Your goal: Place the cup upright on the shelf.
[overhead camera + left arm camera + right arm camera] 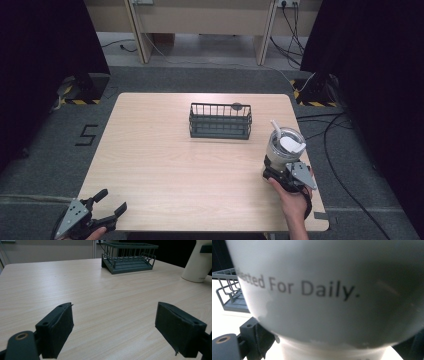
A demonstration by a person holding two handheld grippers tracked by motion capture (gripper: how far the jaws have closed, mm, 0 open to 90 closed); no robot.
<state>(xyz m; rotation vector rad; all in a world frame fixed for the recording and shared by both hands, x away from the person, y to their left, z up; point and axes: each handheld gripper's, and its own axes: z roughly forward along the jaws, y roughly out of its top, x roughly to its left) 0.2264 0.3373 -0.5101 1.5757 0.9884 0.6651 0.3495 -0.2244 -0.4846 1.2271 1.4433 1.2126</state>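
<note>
A white tumbler (pixel 285 145) with a lid and a straw stands upright near the table's right edge. My right gripper (pixel 277 171) is shut on its narrow lower part, a hand behind it. In the right gripper view the tumbler (pixel 324 290) is very close, with grey lettering, and the jaws press its base from both sides. A dark wire basket (pixel 220 121) sits at the middle back of the table, empty as far as I can see. My left gripper (pixel 111 202) hovers open at the front left corner; its pads (pixel 58 332) stand wide apart over bare wood.
The light wooden table (pixel 165 165) has bare room between the basket (pixel 130 258) and the front edge. From the left gripper view the tumbler (pixel 198 265) stands at the far right. Cables lie on the floor to the right; dark curtains flank both sides.
</note>
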